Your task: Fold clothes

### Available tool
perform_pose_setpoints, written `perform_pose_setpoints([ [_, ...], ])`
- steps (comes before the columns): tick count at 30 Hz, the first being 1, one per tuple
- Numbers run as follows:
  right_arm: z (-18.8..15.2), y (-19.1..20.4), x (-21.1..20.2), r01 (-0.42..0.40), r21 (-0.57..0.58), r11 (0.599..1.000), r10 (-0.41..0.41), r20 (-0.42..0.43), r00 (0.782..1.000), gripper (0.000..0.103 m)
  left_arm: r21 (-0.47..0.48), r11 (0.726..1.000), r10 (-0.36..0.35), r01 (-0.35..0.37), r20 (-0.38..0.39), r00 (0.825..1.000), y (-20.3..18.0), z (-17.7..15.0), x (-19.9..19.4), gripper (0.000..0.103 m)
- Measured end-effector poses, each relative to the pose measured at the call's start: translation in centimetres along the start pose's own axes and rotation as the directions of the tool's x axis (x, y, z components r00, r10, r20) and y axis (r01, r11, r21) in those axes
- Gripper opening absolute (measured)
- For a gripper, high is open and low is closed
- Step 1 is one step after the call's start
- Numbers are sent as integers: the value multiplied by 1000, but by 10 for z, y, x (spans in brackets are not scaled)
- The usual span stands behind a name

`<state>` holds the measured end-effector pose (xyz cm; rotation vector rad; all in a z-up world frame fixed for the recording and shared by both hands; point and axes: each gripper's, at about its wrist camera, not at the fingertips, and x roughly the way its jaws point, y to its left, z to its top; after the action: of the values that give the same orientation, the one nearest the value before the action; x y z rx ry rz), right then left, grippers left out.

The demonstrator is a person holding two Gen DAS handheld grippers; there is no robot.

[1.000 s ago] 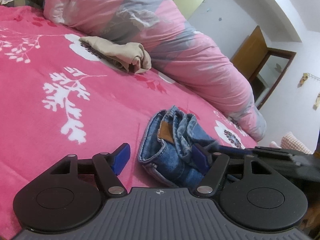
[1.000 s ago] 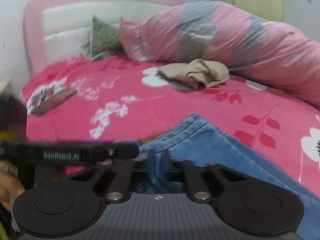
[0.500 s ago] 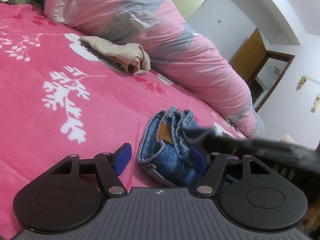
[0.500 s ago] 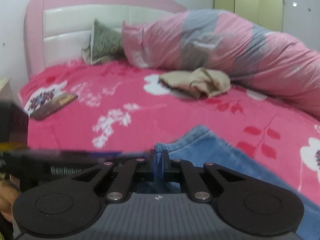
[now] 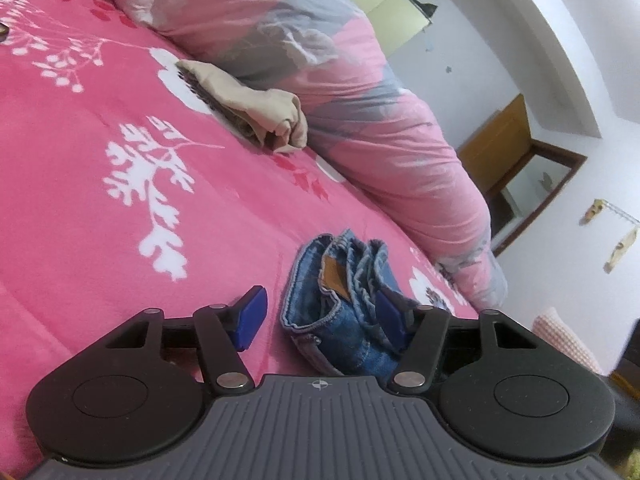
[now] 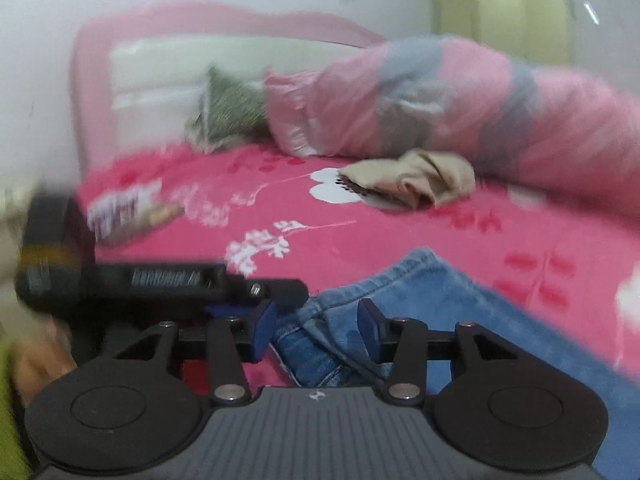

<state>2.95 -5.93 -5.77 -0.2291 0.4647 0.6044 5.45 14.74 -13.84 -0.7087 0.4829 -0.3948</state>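
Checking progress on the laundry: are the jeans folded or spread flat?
Folded. The jeans lie bunched in stacked layers, waistband and leather patch on top, on the pink bedspread.

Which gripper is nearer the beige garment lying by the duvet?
Neither clearly: the left gripper and right gripper both straddle the jeans, jaws open, with the beige garment well beyond across the bedspread.

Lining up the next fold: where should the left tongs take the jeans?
Take the bunched waistband end of the jeans, by the tan patch. It stands up in thick ridges between the open left tongs, so come in low and level from the near side and close across the stacked denim.
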Motion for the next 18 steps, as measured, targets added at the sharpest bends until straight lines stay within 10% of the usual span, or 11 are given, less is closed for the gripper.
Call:
perform_pose_setpoints([
  [6,-6,31,21,135,-234,963,-145,-29,989,27,0,1000,9,-9,13,1000,0,-1,-2,58],
  [9,-3,22,17,147,-134,980,-151,-15,988,8,-4,1000,10,-10,21,1000,1,-2,-3,58],
  [14,16,-7,1,148,115,982,-155,51,987,6,-21,1000,6,-6,33,999,4,-1,-4,58],
  [18,27,-5,6,166,82,983,-171,67,983,6,-22,1000,4,-4,35,999,4,-2,-4,58],
])
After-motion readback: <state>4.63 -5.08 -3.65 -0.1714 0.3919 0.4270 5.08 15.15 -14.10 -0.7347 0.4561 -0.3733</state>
